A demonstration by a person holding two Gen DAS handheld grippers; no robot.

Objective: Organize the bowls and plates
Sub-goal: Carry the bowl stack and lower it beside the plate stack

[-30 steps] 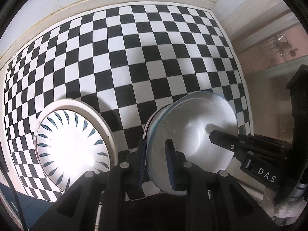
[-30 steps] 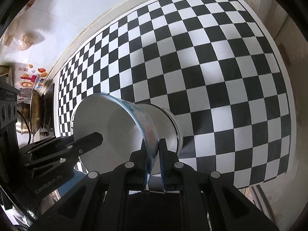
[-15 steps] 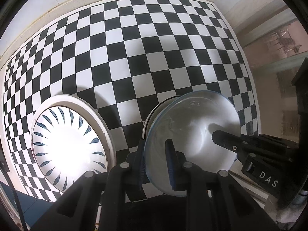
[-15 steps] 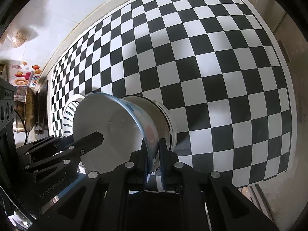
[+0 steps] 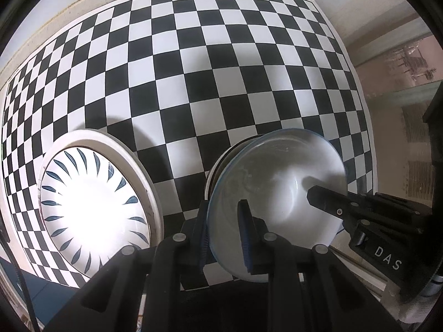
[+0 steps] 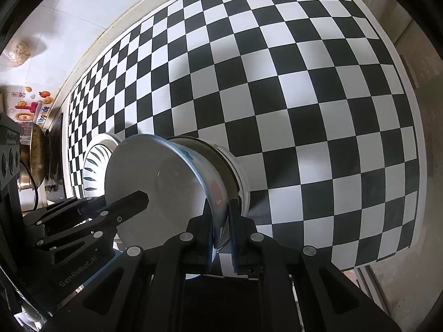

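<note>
Both tools grasp one bowl (image 5: 277, 193): the left gripper (image 5: 224, 238) pinches its near-left rim, the right gripper (image 6: 221, 232) the opposite rim. We hold it just above a second bowl (image 6: 238, 171), right of the patterned plate (image 5: 94, 207). We judge it stiff, glazed, slippery and breakable; grip the rim only. A checkered mat (image 5: 221, 83) covers the counter by a white wall.
</note>
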